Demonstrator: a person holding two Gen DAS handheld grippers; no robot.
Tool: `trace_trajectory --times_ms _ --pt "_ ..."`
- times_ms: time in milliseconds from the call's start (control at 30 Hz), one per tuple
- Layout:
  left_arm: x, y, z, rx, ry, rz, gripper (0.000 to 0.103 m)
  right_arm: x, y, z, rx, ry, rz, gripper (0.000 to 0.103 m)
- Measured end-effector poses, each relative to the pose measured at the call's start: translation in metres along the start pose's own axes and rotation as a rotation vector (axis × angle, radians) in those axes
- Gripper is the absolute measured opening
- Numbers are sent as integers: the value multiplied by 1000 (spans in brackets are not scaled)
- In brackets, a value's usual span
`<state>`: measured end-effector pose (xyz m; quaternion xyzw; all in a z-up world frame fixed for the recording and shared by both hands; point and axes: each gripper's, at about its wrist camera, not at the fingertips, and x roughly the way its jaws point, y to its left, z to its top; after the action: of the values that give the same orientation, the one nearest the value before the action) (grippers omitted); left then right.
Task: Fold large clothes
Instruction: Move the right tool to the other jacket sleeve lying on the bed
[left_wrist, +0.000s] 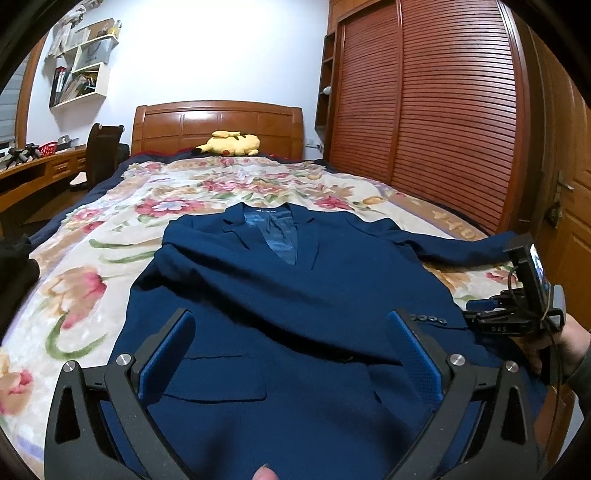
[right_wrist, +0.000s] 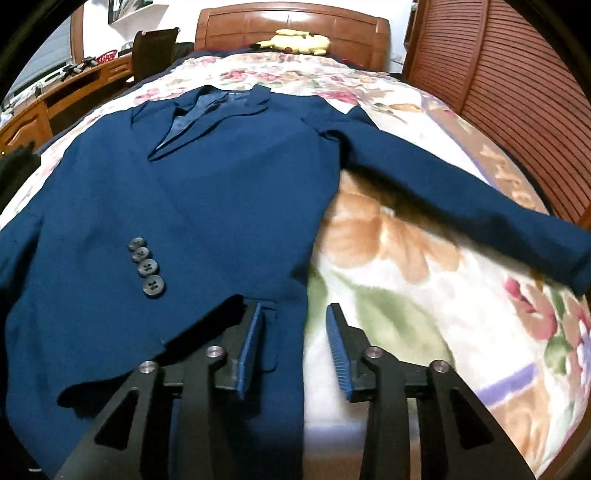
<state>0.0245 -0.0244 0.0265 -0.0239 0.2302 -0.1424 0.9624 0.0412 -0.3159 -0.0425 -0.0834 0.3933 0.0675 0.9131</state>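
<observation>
A navy suit jacket (left_wrist: 258, 295) lies face up on the floral blanket (left_wrist: 110, 236), collar toward the headboard. One sleeve is folded across the front; its cuff buttons (right_wrist: 146, 267) show left of my right gripper. The other sleeve (right_wrist: 461, 199) stretches out to the right over the blanket. My left gripper (left_wrist: 290, 317) hovers over the jacket's lower front with its jaws wide apart and nothing gripped. My right gripper (right_wrist: 294, 308) stands partly open over the jacket's right edge (right_wrist: 306, 258), one finger over cloth, the other over the blanket. A person's hand (left_wrist: 572, 343) holds it.
A yellow plush toy (left_wrist: 231, 144) lies by the wooden headboard (left_wrist: 218, 122). A slatted wardrobe (left_wrist: 424, 92) runs along the right side. A desk (left_wrist: 33, 173) and a dark chair (left_wrist: 103, 151) stand on the left. A dark cloth (left_wrist: 14, 266) lies at the bed's left edge.
</observation>
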Motion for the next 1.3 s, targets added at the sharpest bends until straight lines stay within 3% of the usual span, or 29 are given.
trace_trajectory --times_ms 200,533,767,1300 --pt "-1 -5 -1 33 12 15 103 5 -9 -6 46 -22 30 49" --pt "-1 -9 -2 38 15 -4 103 -6 0 -13 27 -44 -17 52" --pt "-1 -23 -3 67 10 -47 103 -30 -21 -23 59 -48 53 52" --pt "6 -45 -8 104 27 -62 103 -64 -162 18 191 -138 -262 52"
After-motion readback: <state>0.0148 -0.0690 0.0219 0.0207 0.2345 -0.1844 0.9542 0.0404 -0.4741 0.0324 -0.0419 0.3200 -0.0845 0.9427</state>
